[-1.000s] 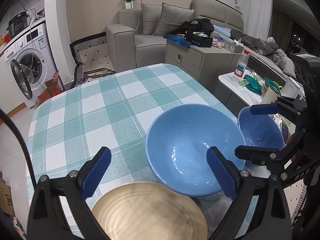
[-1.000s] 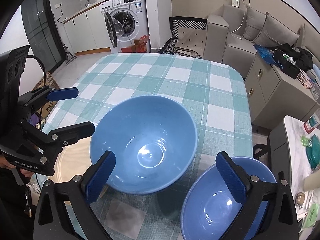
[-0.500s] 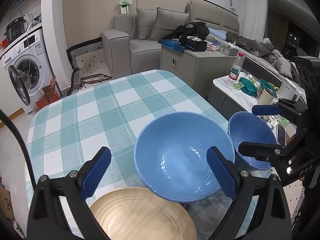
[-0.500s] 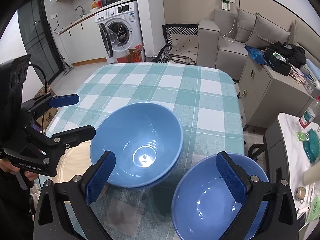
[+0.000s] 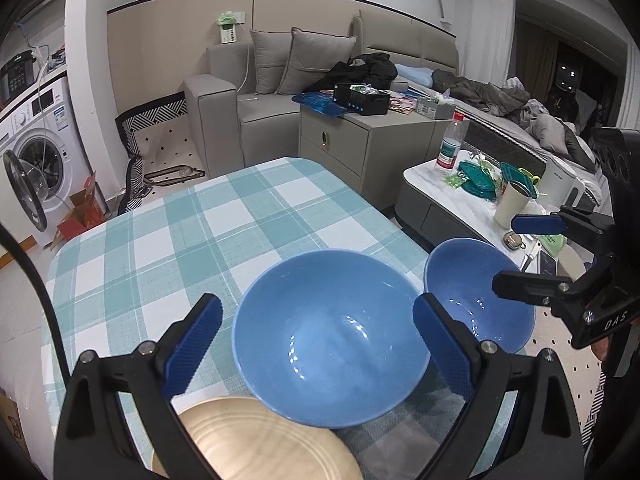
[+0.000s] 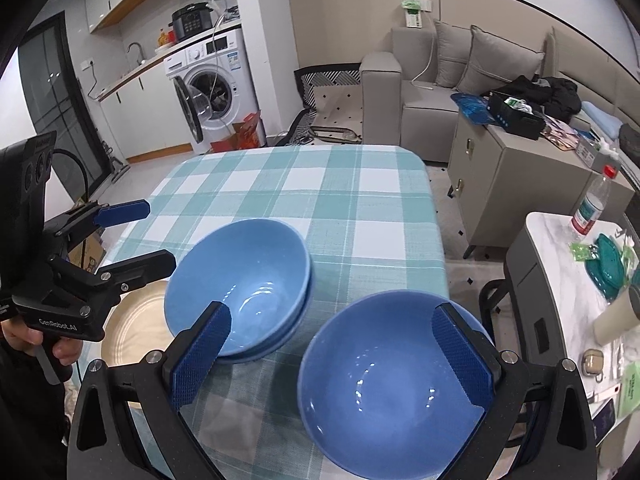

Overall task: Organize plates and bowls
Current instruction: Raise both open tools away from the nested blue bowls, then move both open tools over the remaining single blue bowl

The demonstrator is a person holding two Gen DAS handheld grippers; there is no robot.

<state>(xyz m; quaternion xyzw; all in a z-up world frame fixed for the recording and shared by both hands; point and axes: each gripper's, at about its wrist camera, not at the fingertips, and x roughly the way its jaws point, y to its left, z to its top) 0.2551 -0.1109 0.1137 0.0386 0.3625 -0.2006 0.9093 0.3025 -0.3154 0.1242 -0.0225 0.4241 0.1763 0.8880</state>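
On the checked table's [image 6: 372,200] near edge, two nested blue bowls [image 6: 240,280] sit beside a beige plate [image 6: 132,328]; a third blue bowl [image 6: 384,380] sits right. Both grippers, left gripper [image 5: 316,344] and right gripper [image 6: 332,356], are held wide, empty. Stacking is likely underway; next, the third bowl's rim needs pinching.

blue bowls [image 6: 240,276], cream plate [image 6: 134,330] tabletop

Checked table [image 5: 168,240]: bowls [image 5: 332,340], plate [image 5: 256,444].
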